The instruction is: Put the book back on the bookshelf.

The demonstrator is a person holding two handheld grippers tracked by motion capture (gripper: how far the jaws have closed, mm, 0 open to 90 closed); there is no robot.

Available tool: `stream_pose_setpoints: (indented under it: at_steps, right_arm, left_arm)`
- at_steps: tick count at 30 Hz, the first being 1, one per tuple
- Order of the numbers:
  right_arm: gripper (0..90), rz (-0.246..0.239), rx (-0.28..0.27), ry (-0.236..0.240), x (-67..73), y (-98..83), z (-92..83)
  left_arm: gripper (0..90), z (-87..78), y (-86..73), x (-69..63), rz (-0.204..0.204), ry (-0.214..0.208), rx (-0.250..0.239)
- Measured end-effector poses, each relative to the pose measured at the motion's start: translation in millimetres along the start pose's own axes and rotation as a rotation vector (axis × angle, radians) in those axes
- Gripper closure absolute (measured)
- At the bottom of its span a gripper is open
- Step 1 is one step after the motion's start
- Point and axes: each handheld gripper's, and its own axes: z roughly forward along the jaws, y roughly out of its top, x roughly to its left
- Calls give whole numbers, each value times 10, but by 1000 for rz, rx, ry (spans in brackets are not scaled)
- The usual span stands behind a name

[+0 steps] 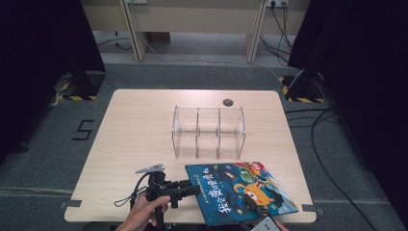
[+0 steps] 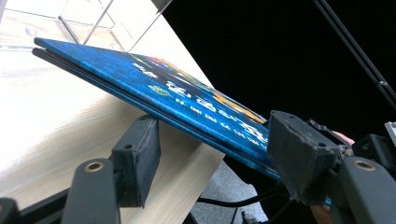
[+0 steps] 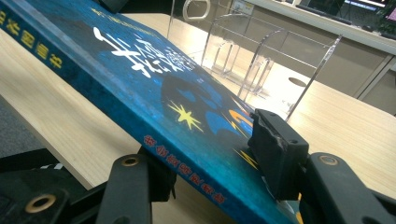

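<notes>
**Book lifted at the near edge, rack straight ahead**

Holding the blue illustrated hardcover book (image 1: pixel 240 191) at the table's near edge, we had a gripper on 2 of its sides. It lay cover-up and tilted, its near portion overhanging the pale wooden table (image 1: pixel 134 120), its far corner close to the clear acrylic 3-slot rack (image 1: pixel 209 132).

The right gripper (image 3: pixel 210 154) was clamped on the book: 1 pad pressed down on the cover, the other sat under the spine edge, so the book rested in its grasp. In the high view that gripper (image 1: pixel 267 224) showed at the bottom edge, under the book's near corner.

The left gripper (image 2: pixel 212 154) straddled the book's left edge but was released; its jaws stood apart on either side of the boards, with a gap visible at the lower pad. From above, the left gripper (image 1: pixel 190 187) pointed rightward at that edge.

The relation that mattered: the rack lay directly beyond the book, away from us, and its slots ran front to back. The book's long axis ran slantwise across the table. We judged that the right hand, the 1 carrying the book, would have to stand it upright and line its spine with a slot.
</notes>
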Motion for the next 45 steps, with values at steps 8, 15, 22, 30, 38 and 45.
stream_pose_setpoints:
  at_steps: [8,15,22,30,38,45]
  right_arm:
    - [528,22,-11,5,-38,8,-16]
    - [530,81,-48,5,-124,18,-60]
    - [529,87,-52,8,-139,24,-62]
    - [530,138,-81,11,-217,22,-100]
    - [532,235,-120,11,-341,45,-158]
    - [554,360,-161,-12,-484,31,-293]
  left_arm:
    - [318,-106,22,63,-18,20,-69]
    - [338,-167,45,152,108,164,-71]
    - [325,-24,-40,374,299,328,62]
    - [287,24,-78,569,389,416,167]
    - [306,10,-72,575,391,405,163]
    - [300,1,-74,590,391,402,183]
